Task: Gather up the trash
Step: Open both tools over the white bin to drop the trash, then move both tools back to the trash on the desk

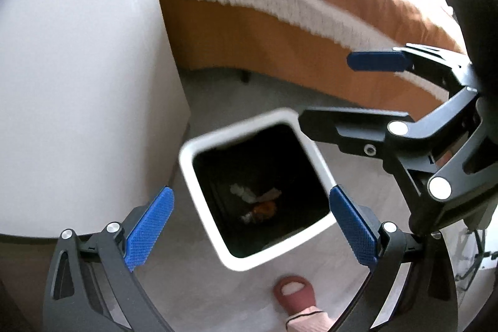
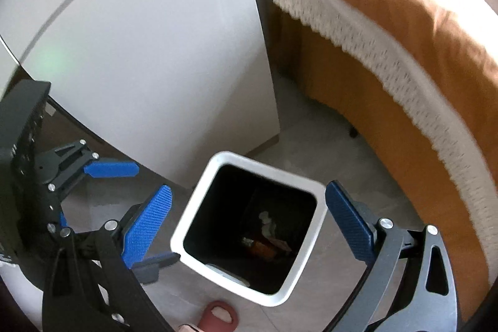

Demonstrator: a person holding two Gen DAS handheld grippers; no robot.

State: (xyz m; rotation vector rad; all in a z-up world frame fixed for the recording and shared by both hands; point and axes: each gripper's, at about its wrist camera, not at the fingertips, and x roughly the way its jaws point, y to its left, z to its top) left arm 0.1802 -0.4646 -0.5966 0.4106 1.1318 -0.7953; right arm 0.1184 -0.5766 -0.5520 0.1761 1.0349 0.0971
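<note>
Both grippers' jaws gape above the bin (image 1: pixel 314 151), apparently clear of its rim.

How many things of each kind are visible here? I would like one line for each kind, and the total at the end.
Hand-held grippers: 2, left hand-held gripper and right hand-held gripper, both open and empty
Trash bin: 1, white, open, with some trash at the bottom
Pink slipper: 1
White cabinet: 1
Bed: 1
Total: 6, counting the trash pieces as bin contents; they are too blurred to count.
</note>
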